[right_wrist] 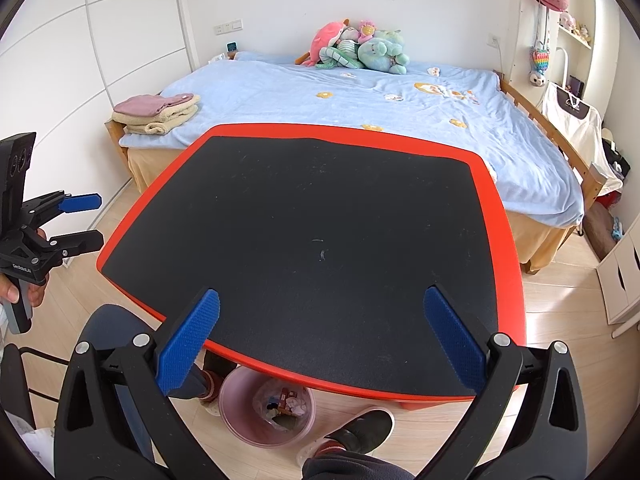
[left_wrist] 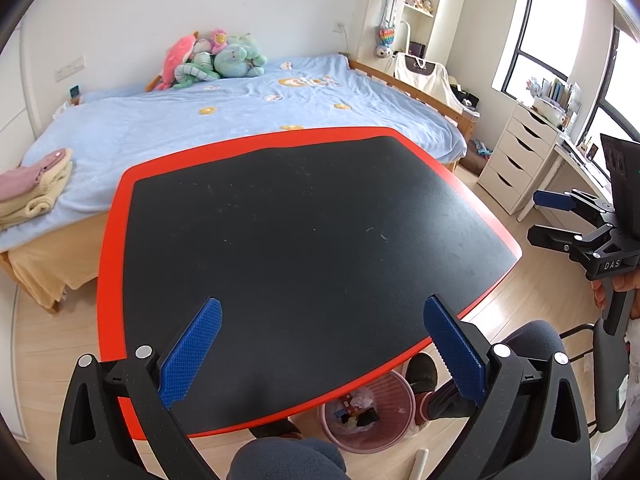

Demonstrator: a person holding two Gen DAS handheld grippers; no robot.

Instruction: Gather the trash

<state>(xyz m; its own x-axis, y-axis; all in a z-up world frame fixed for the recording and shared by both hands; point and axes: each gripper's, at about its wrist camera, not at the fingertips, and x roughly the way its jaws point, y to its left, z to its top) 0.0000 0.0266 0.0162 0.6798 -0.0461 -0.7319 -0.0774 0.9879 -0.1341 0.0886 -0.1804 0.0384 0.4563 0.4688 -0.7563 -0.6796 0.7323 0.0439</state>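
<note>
A pink trash bin stands on the floor under the near edge of the table; it also shows in the right wrist view. It holds several pieces of trash. My left gripper is open and empty above the table's near edge. It shows from the side in the right wrist view. My right gripper is open and empty above the near edge too. It shows at the right in the left wrist view. The black mat on the red table carries no trash that I can see.
A bed with a blue blanket stands behind the table, with plush toys and folded towels. White drawers are at the right. The person's knees and shoes are beside the bin.
</note>
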